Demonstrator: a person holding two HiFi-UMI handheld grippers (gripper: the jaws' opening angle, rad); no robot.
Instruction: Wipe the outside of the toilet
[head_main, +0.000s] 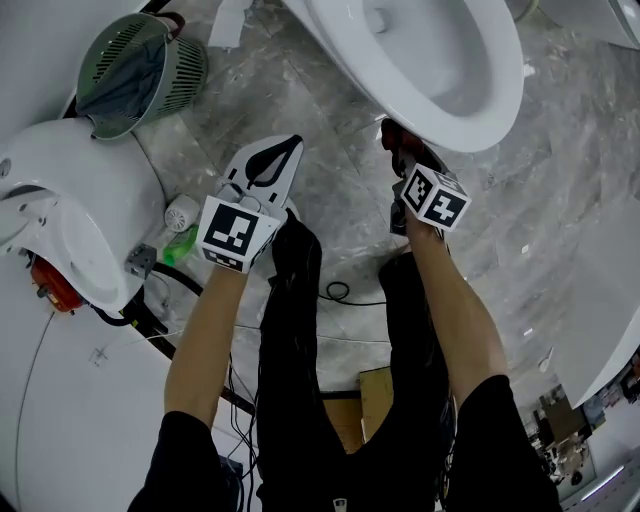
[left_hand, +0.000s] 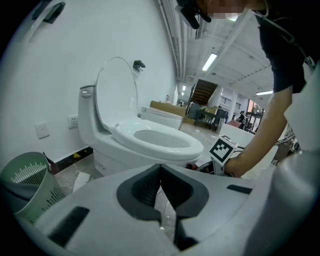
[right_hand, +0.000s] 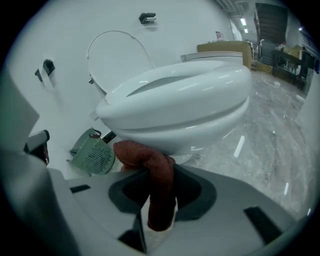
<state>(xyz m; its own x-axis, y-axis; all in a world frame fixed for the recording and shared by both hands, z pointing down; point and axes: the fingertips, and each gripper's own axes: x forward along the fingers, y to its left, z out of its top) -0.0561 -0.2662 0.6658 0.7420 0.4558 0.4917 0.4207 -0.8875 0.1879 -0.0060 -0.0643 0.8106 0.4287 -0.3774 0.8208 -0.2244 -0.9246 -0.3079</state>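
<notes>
**Operator kit, appearance only**

Black short sleeves (head_main: 186, 455), black trousers (head_main: 300, 400). The left tongs (head_main: 282, 153) and right tongs (right_hand: 159, 175) have grey-white shells and dark ribbed pads. Each carries a white marker cube (head_main: 235, 232) with black square patterns.

- white ceramic toilet (head_main: 480, 90): tank and back of bowl cut off by head view's top edge
- dark red knitted cloth (head_main: 392, 132): mostly hidden there under the bowl rim and behind the right hand-held gripper (head_main: 402, 155)
- green slatted plastic basket (head_main: 150, 70): dark contents can't be identified
</notes>
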